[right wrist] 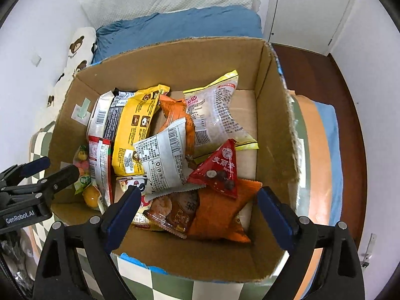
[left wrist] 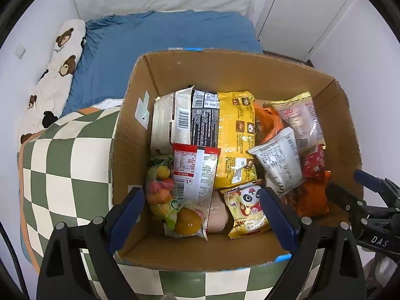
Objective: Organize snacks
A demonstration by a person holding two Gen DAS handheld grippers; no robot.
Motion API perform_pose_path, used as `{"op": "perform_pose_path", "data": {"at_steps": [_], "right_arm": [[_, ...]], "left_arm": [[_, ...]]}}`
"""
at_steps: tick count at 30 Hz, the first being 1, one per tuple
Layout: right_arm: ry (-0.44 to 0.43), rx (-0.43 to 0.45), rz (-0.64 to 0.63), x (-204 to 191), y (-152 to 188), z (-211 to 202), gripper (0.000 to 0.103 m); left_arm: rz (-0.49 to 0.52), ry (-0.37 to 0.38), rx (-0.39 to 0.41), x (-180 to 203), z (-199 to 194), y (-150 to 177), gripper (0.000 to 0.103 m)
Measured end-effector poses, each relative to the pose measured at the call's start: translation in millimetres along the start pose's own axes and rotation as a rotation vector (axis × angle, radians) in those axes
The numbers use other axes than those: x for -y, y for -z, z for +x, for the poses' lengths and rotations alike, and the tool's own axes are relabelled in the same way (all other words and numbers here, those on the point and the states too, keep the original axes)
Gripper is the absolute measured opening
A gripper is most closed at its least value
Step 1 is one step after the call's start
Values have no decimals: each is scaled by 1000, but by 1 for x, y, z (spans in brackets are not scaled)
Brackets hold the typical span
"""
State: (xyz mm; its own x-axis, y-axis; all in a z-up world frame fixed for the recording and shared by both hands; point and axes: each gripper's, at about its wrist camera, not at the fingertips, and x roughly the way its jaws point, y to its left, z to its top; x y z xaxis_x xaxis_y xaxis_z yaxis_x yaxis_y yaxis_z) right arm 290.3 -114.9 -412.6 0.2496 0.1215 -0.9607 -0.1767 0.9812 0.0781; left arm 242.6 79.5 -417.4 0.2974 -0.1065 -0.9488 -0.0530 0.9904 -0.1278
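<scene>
— Under my tools, what surface?
— Checkered blanket (left wrist: 62, 155) on the bed (left wrist: 160, 47); door (left wrist: 302, 12) at one o'clock.
— Snacks?
— Inside the cardboard box (right wrist: 180, 67). Left tool (left wrist: 202, 215) and right tool (right wrist: 197, 212) both gape wide, holding nothing. "GenRobot.AI" is printed on the left one.

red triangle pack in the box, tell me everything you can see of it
The red triangle pack is a glossy plastic pouch, pyramid-shaped, with white characters, small stars and a clear window showing dark round pieces. It looks sealed and puffed. It lies on top of the pile toward the right of the cardboard box, resting on an orange bag, with its left corner against the white pack. Neither gripper touches it.
</scene>
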Motion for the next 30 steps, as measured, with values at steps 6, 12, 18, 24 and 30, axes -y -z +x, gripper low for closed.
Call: {"op": "perform_pose_path", "data": {"at_steps": [6, 12, 18, 24, 30], "right_arm": [[6, 85, 1, -1, 16, -30, 97], [2, 200, 4, -3, 50, -77, 98], [26, 328, -2, -10, 93, -131, 98], [19, 421, -6, -20, 146, -186, 100], [32, 514, -12, -33, 197, -237, 100]], "left_arm": [[-5, -12, 86, 3, -30, 20, 94], [-10, -36, 203, 7, -73, 55, 94], [-9, -40, 287, 12, -115, 96, 94], [16, -81, 370, 19, -157, 140, 94], [31, -64, 417, 24, -194, 182, 94]]}}
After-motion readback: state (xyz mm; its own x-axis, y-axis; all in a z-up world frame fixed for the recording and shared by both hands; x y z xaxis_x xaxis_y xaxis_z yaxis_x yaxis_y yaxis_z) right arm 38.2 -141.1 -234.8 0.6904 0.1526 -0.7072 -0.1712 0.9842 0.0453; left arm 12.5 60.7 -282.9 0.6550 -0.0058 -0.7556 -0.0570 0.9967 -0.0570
